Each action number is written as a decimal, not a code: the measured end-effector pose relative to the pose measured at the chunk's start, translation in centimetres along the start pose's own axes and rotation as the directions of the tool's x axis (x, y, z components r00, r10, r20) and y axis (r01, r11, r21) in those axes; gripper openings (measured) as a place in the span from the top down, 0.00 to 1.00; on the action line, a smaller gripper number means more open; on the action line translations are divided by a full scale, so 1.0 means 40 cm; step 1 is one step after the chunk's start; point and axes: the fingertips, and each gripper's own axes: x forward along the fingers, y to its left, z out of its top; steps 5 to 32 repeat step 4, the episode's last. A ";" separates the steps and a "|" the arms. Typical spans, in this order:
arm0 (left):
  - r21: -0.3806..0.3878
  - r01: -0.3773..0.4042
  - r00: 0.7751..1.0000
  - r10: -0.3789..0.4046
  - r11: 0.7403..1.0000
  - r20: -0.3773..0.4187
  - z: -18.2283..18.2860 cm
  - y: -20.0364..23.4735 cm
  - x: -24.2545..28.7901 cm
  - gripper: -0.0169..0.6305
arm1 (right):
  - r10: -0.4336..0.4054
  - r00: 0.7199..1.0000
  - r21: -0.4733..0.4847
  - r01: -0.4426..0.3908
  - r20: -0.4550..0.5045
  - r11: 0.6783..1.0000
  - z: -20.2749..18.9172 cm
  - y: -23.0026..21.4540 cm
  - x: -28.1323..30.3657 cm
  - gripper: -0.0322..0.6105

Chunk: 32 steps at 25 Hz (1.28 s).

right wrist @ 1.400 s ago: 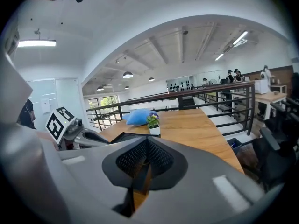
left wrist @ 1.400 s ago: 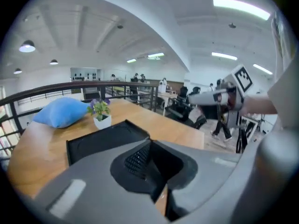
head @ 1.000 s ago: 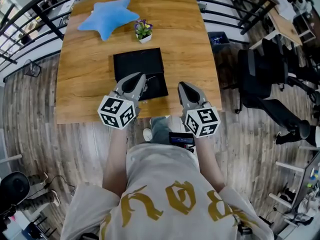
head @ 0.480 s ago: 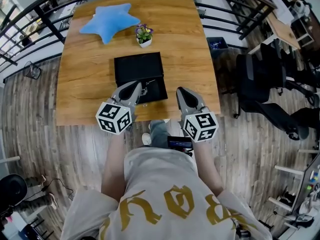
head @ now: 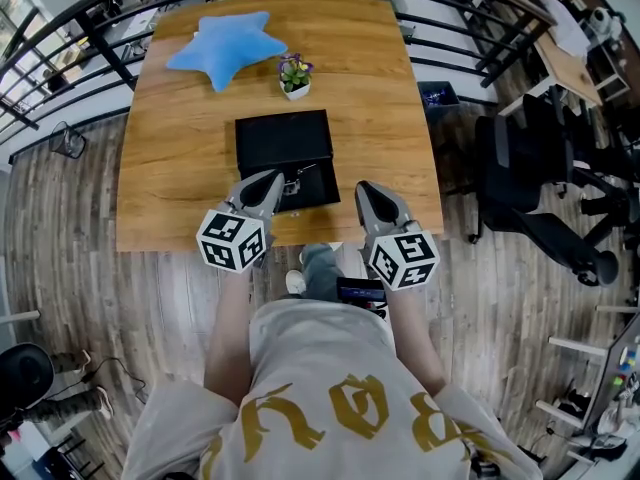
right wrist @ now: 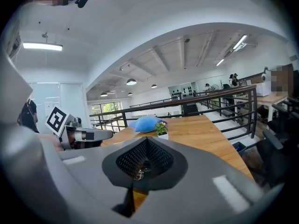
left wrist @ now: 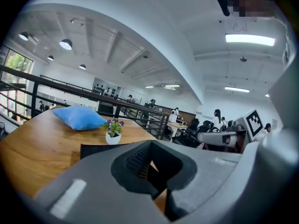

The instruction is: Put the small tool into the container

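A black container [head: 285, 138] lies in the middle of the wooden table [head: 180, 168]. A small metal tool [head: 297, 180] rests on the container's near part. My left gripper [head: 267, 187] is shut and empty, with its tips over the container's near left corner, just left of the tool. My right gripper [head: 366, 191] is also shut and empty, hanging over the table's front edge to the right of the container. In the right gripper view the tool [right wrist: 139, 174] glints through the gap in the jaws. The left gripper view shows the container [left wrist: 100, 148] low ahead.
A blue star-shaped pillow [head: 222, 40] and a small potted plant [head: 294, 74] sit at the table's far side. Black railings [head: 70, 28] run behind and beside the table. An office chair [head: 525, 168] stands on the floor to the right.
My left gripper has drawn back slightly toward the table's front edge, and the tool now shows beside its tips. The right gripper has hardly moved.
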 end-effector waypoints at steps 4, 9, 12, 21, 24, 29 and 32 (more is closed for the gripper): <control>-0.012 -0.004 1.000 0.004 1.000 -0.007 -0.008 0.004 -0.015 0.97 | 0.007 1.000 0.012 -0.007 0.002 1.000 -0.004 0.015 -0.003 0.91; -0.012 -0.004 1.000 0.004 1.000 -0.007 -0.008 0.004 -0.015 0.97 | 0.007 1.000 0.012 -0.007 0.002 1.000 -0.004 0.015 -0.003 0.91; -0.012 -0.004 1.000 0.004 1.000 -0.007 -0.008 0.004 -0.015 0.97 | 0.007 1.000 0.012 -0.007 0.002 1.000 -0.004 0.015 -0.003 0.91; -0.012 -0.004 1.000 0.004 1.000 -0.007 -0.008 0.004 -0.015 0.97 | 0.007 1.000 0.012 -0.007 0.002 1.000 -0.004 0.015 -0.003 0.91; -0.012 -0.004 1.000 0.004 1.000 -0.007 -0.008 0.004 -0.015 0.97 | 0.007 1.000 0.012 -0.007 0.002 1.000 -0.004 0.015 -0.003 0.91; -0.012 -0.004 1.000 0.004 1.000 -0.007 -0.008 0.004 -0.015 0.97 | 0.007 1.000 0.012 -0.007 0.002 1.000 -0.004 0.015 -0.003 0.91; -0.012 -0.004 1.000 0.004 1.000 -0.007 -0.008 0.004 -0.015 0.97 | 0.007 1.000 0.012 -0.007 0.002 1.000 -0.004 0.015 -0.003 0.91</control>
